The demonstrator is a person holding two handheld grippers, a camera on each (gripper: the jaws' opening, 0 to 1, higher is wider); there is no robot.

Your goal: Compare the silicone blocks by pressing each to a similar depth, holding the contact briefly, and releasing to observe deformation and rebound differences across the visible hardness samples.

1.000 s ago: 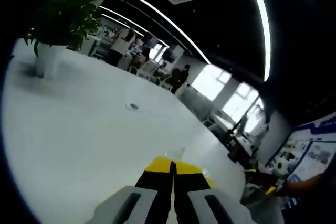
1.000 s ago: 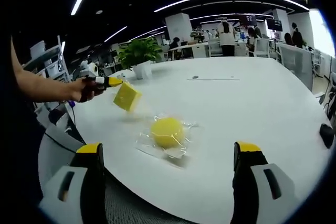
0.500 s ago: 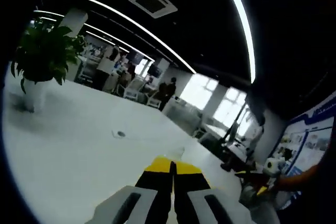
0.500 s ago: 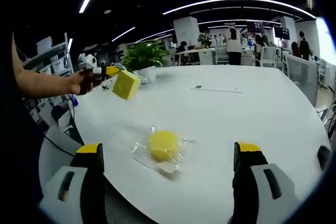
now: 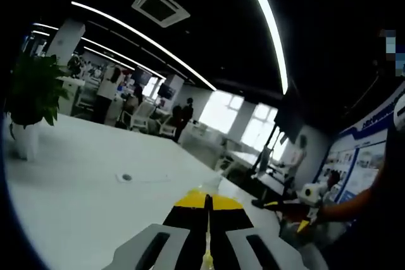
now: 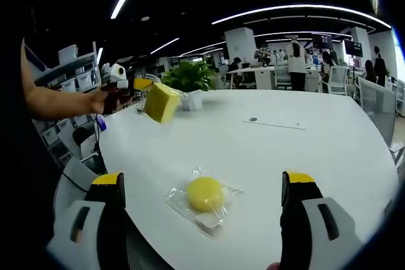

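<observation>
In the right gripper view a round yellow silicone block [image 6: 204, 194] in a clear wrapper lies on the white table [image 6: 304, 156], just ahead of my open right gripper [image 6: 202, 180], which holds nothing. At the left of that view a hand holds my left gripper [image 6: 138, 85] in the air, shut on a square yellow block [image 6: 161, 102] that hangs tilted above the table's far left edge. In the left gripper view my left gripper [image 5: 207, 199] has its yellow-tipped jaws pressed together, and the block itself is hidden. A bit of clear film [image 5: 214, 185] shows past the tips.
A potted plant [image 6: 190, 79] stands at the table's far side, behind the lifted block, and the plant [image 5: 28, 102] is also at the left in the left gripper view. A small round grommet [image 6: 253, 119] sits mid-table. Chairs, desks and people fill the office behind.
The left gripper has carried the square yellow block higher and further from the table. The right gripper's camera has pulled back and tilted, so the round block sits lower in its view.
</observation>
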